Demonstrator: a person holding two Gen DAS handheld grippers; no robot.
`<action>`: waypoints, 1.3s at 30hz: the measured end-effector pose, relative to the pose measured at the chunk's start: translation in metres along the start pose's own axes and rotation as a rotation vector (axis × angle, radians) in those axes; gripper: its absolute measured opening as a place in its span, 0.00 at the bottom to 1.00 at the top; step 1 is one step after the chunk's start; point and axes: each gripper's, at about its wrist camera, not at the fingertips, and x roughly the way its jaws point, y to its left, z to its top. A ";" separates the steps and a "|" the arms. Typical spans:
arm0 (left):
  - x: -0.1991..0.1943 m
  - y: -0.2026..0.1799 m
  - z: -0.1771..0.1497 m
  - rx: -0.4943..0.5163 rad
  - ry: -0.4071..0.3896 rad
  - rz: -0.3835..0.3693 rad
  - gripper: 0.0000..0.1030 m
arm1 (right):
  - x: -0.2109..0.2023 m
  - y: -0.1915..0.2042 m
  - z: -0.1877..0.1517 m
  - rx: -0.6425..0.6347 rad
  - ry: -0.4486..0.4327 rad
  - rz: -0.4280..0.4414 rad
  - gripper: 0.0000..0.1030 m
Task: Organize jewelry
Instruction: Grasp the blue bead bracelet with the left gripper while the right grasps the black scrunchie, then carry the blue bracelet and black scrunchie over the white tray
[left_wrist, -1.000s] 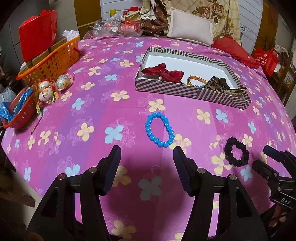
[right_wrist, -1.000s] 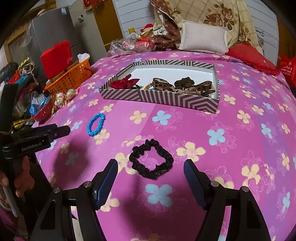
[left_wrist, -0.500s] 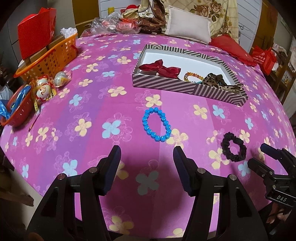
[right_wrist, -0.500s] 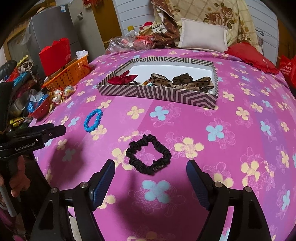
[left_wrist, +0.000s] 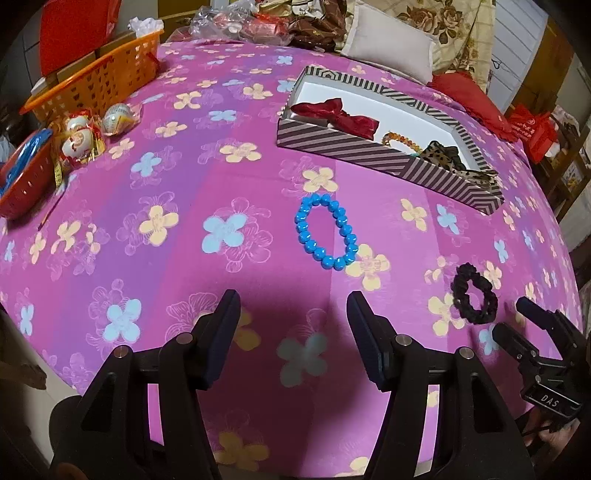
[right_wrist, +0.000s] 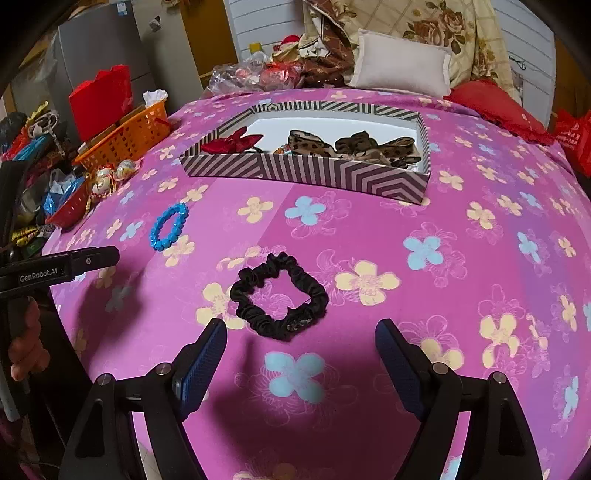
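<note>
Left wrist view: your left hand-held gripper (left_wrist: 293, 325) stands wide and empty, short of the blue bead bracelet (left_wrist: 325, 230) on the bed (left_wrist: 155, 177); a shallow pinch could roll the beads away or catch the sheet. Right wrist view: your right hand-held gripper (right_wrist: 301, 354) is opening, nothing between its jaws, the black scrunchie (right_wrist: 279, 295) just ahead; clipping one edge may let it drop before the striped box (right_wrist: 306, 171).
</note>
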 end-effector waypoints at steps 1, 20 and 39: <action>0.001 0.001 0.000 -0.001 0.002 0.000 0.58 | 0.000 0.001 0.000 -0.006 -0.002 -0.002 0.78; 0.044 0.002 0.039 -0.027 0.032 0.060 0.58 | 0.033 -0.006 0.018 -0.098 0.024 -0.105 0.56; 0.057 -0.010 0.043 0.022 0.040 0.014 0.07 | 0.033 0.001 0.014 -0.111 -0.034 -0.017 0.16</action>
